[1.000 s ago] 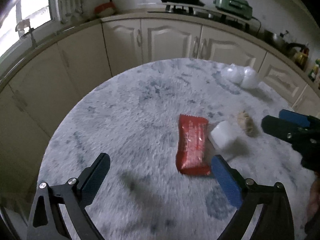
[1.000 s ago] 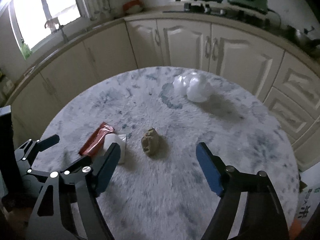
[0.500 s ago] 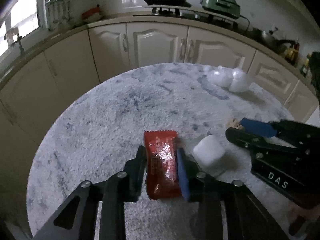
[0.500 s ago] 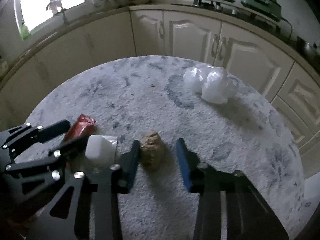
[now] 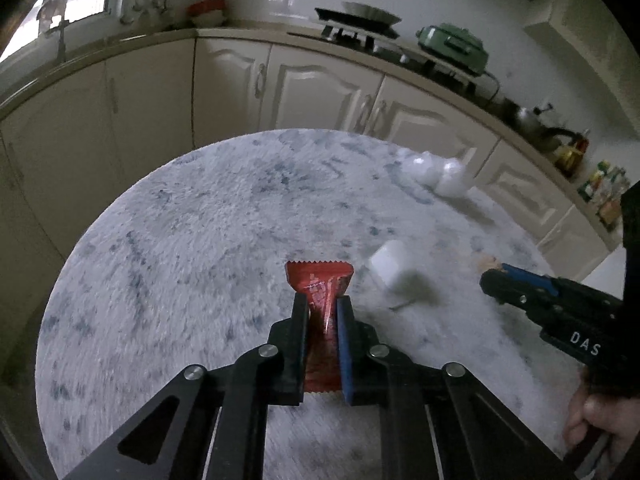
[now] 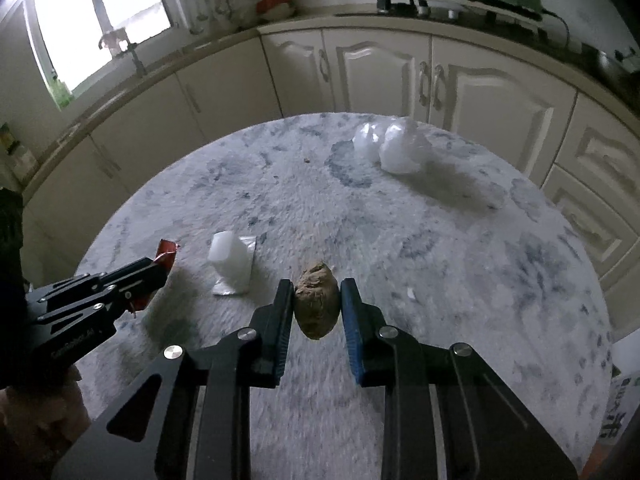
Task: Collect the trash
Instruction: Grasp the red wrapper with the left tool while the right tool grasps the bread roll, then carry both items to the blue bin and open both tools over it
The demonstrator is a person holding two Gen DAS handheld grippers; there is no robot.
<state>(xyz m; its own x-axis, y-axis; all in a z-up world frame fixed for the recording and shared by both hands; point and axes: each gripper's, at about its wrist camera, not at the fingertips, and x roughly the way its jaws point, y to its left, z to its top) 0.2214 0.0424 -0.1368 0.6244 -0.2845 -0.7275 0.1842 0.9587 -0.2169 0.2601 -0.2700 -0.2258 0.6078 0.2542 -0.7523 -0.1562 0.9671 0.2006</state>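
Trash sits in both claws: the left claw (image 5: 323, 312) has just closed and pinches a glossy red snack wrapper (image 5: 320, 280), crimped at its end, while the right claw (image 6: 317, 296) clamps a lumpy brown paper wad (image 6: 316, 300). Between them a white packet (image 6: 232, 262) lies on the round, fuzzy, grey-mottled worktop (image 6: 440, 240); a crinkled clear plastic bag (image 6: 394, 148) rests at its far edge.

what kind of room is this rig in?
A home kitchen, most likely: cream cabinets under a countertop, a gas stove with a pan on it, and a tap by the window. The trash lies on a round table.
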